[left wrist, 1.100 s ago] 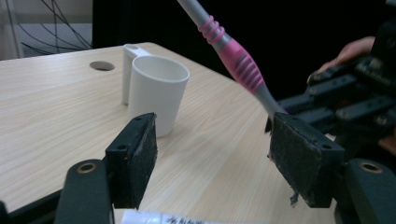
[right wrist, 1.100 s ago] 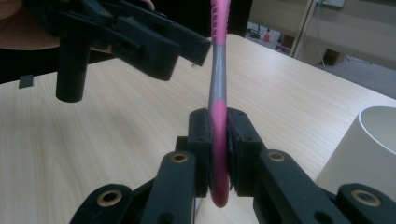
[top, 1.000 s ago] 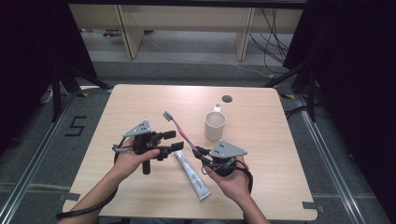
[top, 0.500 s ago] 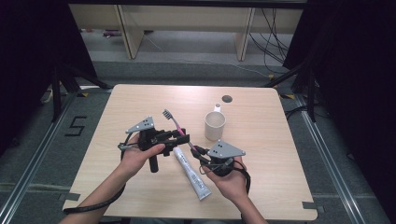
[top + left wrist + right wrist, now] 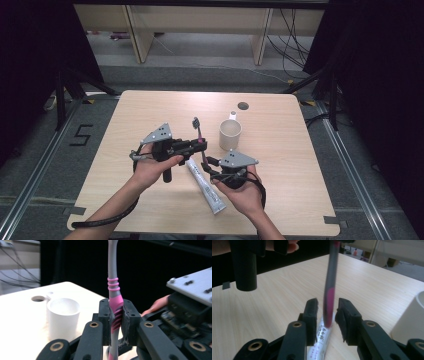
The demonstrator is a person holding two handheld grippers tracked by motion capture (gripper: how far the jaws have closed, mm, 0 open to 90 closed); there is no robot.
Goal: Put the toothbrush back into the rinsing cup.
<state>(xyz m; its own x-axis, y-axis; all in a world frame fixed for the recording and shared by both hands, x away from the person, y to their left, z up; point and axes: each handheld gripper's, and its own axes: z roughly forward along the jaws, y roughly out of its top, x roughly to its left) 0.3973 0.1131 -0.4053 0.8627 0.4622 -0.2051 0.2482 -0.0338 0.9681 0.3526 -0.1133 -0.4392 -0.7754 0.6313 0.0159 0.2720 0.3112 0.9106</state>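
A grey and pink toothbrush stands nearly upright above the table, bristles at the top. My left gripper has just closed on it and is shut on the pink ribbed grip, both pads pressing it. My right gripper sits just below. Its jaws have just been opening, and the toothbrush's lower end hangs between them with a gap on each side. In the right gripper view my right gripper is open above the toothpaste tube.
A white cup stands just right of the toothbrush, with a dark round hole in the wooden table behind it. The white toothpaste tube lies flat between the person's hands.
My left gripper has moved right and a little up, and closed on the toothbrush. My right gripper has kept its place and its jaws have opened off the handle's end.
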